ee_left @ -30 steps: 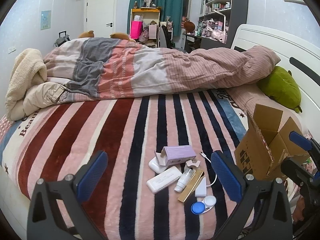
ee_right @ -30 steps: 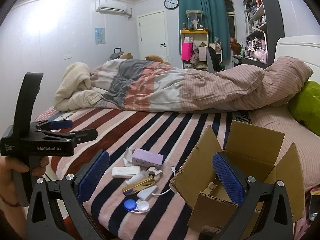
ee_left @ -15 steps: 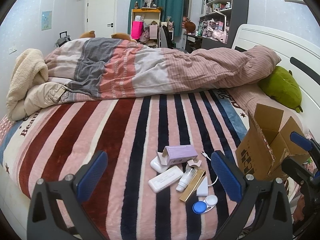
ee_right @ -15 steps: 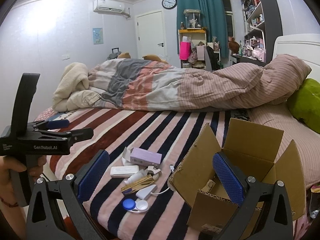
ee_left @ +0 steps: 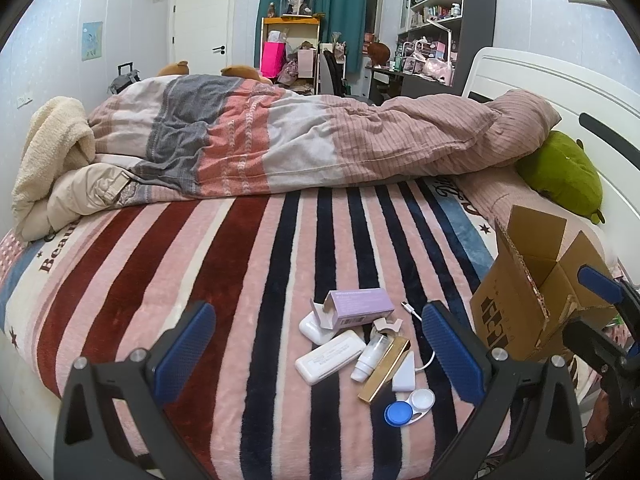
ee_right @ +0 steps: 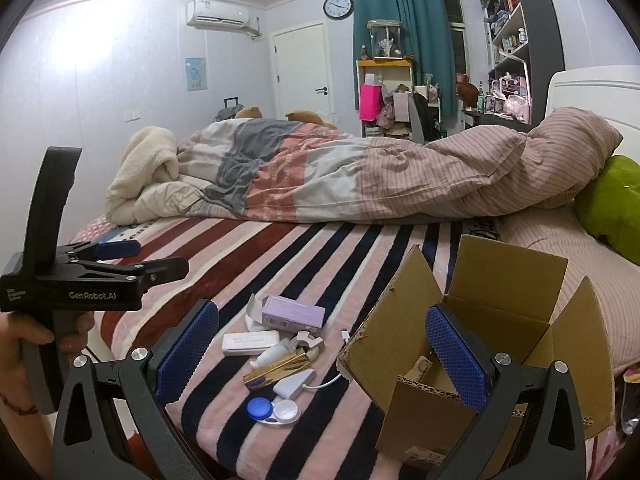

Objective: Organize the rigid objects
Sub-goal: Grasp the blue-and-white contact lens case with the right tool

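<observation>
Since a second ago almost nothing has shifted: both grippers hover in nearly the same spots and the pile has drifted only slightly in frame. In the left wrist view, the left gripper (ee_left: 318, 344) hangs with its blue pads spread wide and empty above the striped blanket (ee_left: 224, 264). Between its pads lies the cluster: a lilac carton (ee_left: 362, 306) farthest, a white case (ee_left: 331, 356) nearer and to the left, a small white tube (ee_left: 370, 358), a gold bar (ee_left: 384, 368) beside it, and a contact lens case (ee_left: 410, 407) nearest. The open cardboard box (ee_left: 532, 300) stands to the right, well apart from the pile. In the right wrist view, the right gripper (ee_right: 322, 354) is likewise spread and holds nothing, its right pad over the cardboard box (ee_right: 500, 280) and the pile just left of the box. At far left a hand (ee_right: 24, 344) holds the left gripper's handle.
</observation>
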Demonstrator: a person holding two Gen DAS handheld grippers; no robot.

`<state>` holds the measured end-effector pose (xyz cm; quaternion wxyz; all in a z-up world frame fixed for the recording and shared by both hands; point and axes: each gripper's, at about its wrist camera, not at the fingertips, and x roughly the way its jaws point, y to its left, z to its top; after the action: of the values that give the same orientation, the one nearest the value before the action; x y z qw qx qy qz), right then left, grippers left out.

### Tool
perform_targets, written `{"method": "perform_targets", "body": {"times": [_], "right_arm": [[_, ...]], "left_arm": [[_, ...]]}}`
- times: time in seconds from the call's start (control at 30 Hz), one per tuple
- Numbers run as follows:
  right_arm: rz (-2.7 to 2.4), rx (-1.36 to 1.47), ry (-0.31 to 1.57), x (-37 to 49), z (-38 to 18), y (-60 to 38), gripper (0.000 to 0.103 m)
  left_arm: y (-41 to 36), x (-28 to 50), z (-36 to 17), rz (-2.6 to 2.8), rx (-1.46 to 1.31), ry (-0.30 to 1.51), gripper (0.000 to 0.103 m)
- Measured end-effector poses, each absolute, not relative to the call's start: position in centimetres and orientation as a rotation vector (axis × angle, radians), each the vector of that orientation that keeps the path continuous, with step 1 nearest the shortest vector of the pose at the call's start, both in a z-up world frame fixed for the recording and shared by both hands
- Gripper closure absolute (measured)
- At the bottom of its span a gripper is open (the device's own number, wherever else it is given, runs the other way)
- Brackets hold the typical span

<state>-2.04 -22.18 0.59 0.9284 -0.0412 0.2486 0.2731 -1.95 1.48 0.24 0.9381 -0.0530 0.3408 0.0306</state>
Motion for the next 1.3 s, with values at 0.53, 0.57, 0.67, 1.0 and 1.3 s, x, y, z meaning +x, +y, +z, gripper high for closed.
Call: {"method": "perform_targets", "body": {"times": [0.53,0.57,0.67,1.0,1.3], "right_arm": [[0.76,-0.169,0.696,-3.4,-9.8,-16.0,0.016],[0.743,-0.163,0.725,-2.9,-10.8,-15.8,0.019],[0.703,-0.169,0.797,-1.5,-13.4,-15.3,0.019],[0.59,-0.287,0.87,-0.8,-16.0,-13.6,0.044],[0.721,-0.272,0.7,-2.3,-9.7,-13.8,0.044]], "left_arm": [[5.5,-0.5,-7.5,0.023,-0.131,0.785,0.001],[5.8,-0.4,-8.2,0.02,-0.138,0.794,0.001],[6.5,-0.2,-10.0,0.013,-0.149,0.819,0.001],[5.8,0.1,-12.3,-0.111,-0.15,0.873,0.001],[1.0,0.0,-6.6,-0.526,-0.151,0.886,0.013]]}}
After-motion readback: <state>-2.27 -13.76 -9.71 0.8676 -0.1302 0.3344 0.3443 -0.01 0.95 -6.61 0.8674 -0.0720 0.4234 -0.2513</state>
